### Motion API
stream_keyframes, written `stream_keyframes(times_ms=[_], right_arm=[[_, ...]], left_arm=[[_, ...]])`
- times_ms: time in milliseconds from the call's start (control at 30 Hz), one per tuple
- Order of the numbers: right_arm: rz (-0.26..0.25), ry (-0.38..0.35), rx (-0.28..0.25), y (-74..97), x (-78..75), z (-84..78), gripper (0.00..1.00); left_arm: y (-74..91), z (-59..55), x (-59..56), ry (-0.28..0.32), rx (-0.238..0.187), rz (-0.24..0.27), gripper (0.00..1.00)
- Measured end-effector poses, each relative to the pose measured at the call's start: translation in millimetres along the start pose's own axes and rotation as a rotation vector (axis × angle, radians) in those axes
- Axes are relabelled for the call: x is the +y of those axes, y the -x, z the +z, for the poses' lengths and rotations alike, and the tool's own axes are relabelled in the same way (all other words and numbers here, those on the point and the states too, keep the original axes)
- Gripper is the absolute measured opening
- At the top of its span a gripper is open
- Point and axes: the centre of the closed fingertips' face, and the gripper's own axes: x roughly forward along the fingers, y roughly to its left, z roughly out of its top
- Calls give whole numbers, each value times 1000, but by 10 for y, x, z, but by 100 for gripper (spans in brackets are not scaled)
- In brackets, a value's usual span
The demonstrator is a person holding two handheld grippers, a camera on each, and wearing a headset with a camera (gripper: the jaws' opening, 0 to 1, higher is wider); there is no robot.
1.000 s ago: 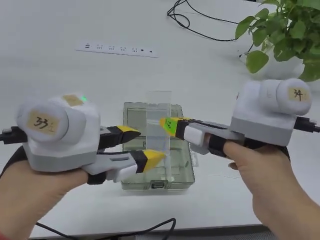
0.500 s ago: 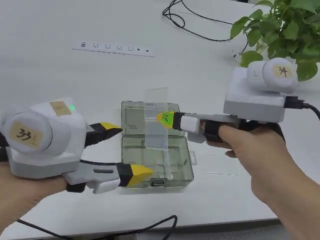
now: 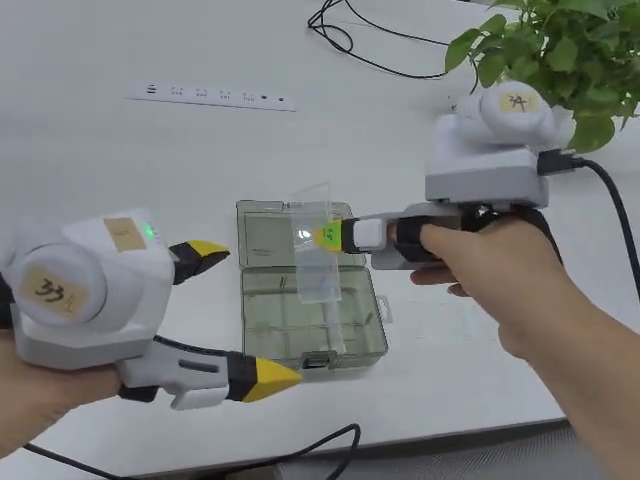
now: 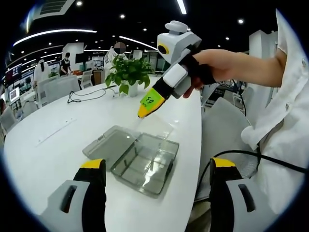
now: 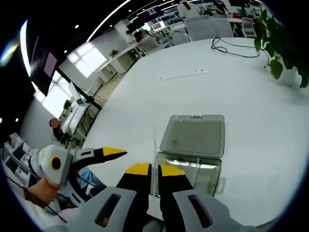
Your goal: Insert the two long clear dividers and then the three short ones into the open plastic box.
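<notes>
The right gripper point(image 3: 325, 237) has its jaws pinched on what looks like a long clear divider point(image 3: 318, 262), open plastic box point(image 3: 268, 322) just below them; left gripper point(image 3: 243, 312) jaws spread wide, empty.

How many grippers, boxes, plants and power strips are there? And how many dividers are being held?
Grippers: 2, the left gripper and the right gripper
Plastic box: 1
Plant: 1
Power strip: 1
Clear divider held by the right gripper: 1
Total: 6
</notes>
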Motion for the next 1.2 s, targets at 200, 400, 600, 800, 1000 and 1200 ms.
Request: stream_keyframes(times_ms=[200,400,600,800,1000,1200], right_arm=[[-30,-53,88,-111,-88,-107,6],[-50,-102,166,-249,-181,-222,6],[-73,-160,226,-344,-222,-385,6],[-87,-202,230,-400,-273,-400,6],[-98,-221,251,-450,-287,-482,6],[-109,-238,263,-496,-332,-572,6]], left_arm=[[6,-57,-21,-19,9,-13,98],[2,-127,-22,-34,19,-27,100],[-19,-173,11,-31,24,-34,100],[-41,-183,33,-23,11,-45,100],[-51,-178,63,-14,-1,-53,100],[-60,-177,61,-9,-6,-62,100]])
